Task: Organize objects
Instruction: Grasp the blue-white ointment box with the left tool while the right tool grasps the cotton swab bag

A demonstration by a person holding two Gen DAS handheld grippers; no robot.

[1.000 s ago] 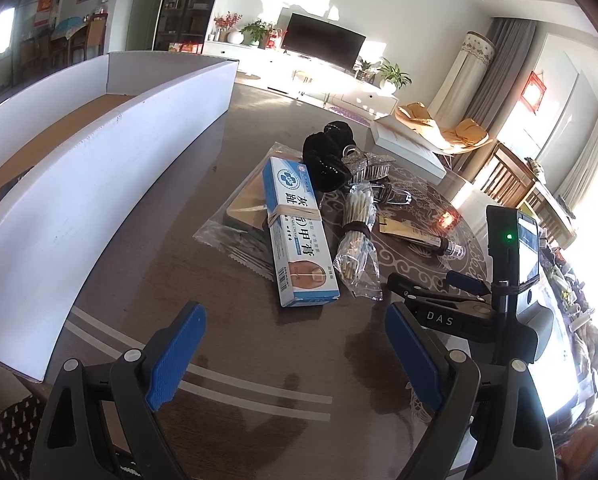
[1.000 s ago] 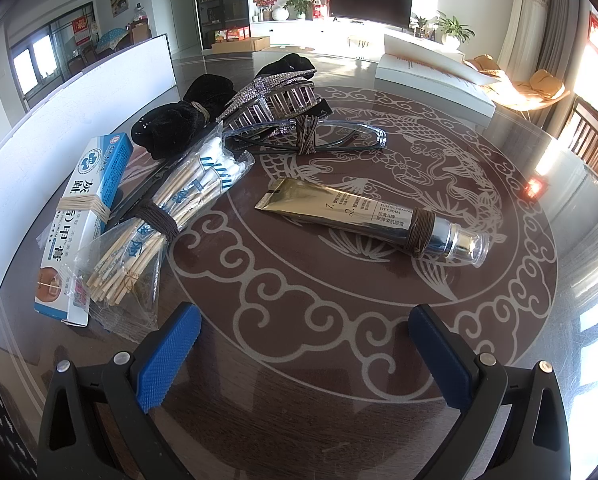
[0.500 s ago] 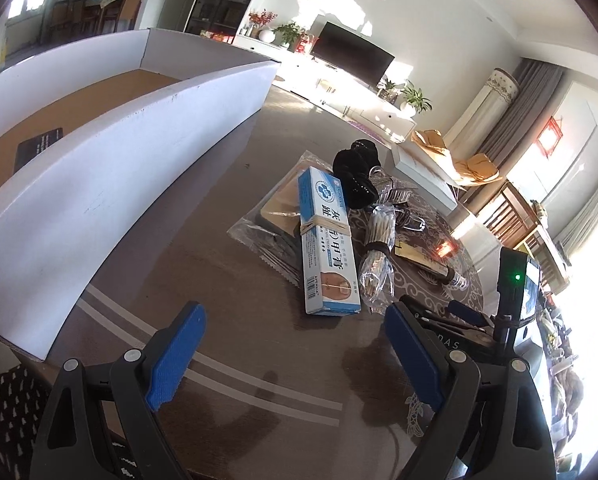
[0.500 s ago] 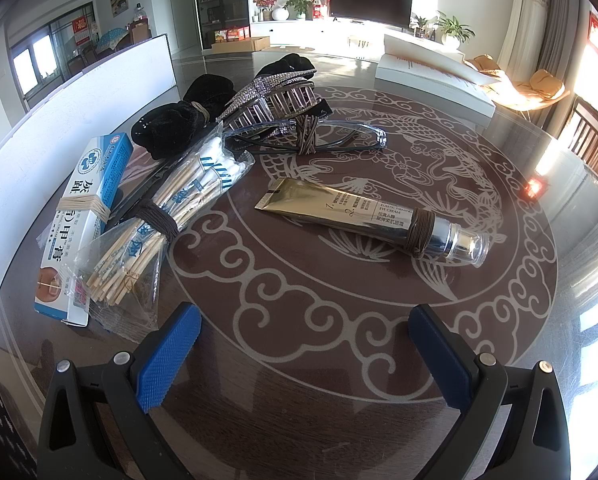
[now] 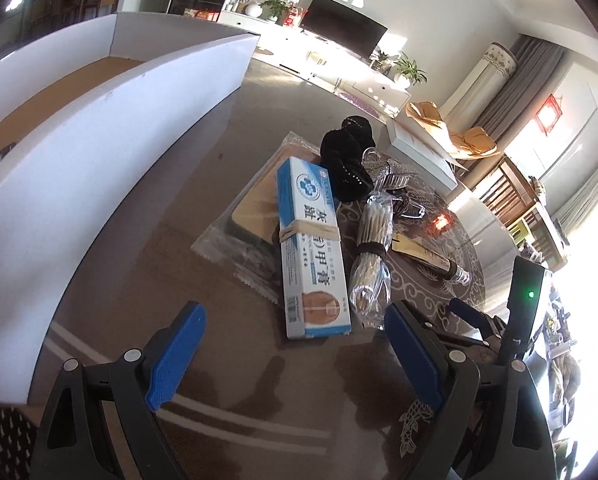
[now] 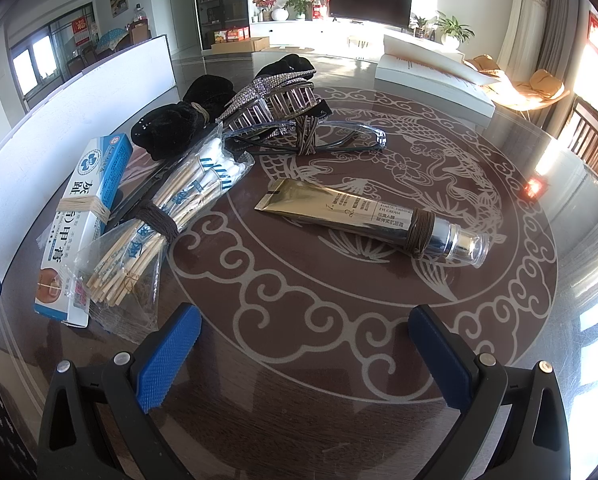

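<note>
A blue-and-white carton [image 5: 311, 256] [image 6: 84, 216] bound by a rubber band lies on the round glass table, just ahead of my left gripper [image 5: 295, 352], which is open and holds nothing. Right of the carton lies a bagged bundle of cotton swabs [image 5: 373, 252] [image 6: 171, 216]. Behind them sit black velvet hair ties [image 5: 347, 160] [image 6: 175, 128], a rhinestone hair clip [image 6: 271, 96] and glasses [image 6: 315, 140]. A gold cream tube [image 6: 371, 220] [image 5: 427, 256] lies ahead of my right gripper [image 6: 305, 354], which is open and empty.
A large white cardboard box [image 5: 111, 132] [image 6: 71, 128] with a brown floor stands along the table's left side. A flat clear bag [image 5: 243, 224] lies under the carton. A white box [image 6: 431, 68] sits at the far table edge. The right gripper's body [image 5: 527, 304] is at the right.
The left gripper has shifted and rolled slightly, so the carton now lies more centred between its fingers and the white box looms larger on the left. The right gripper's view is unchanged.
</note>
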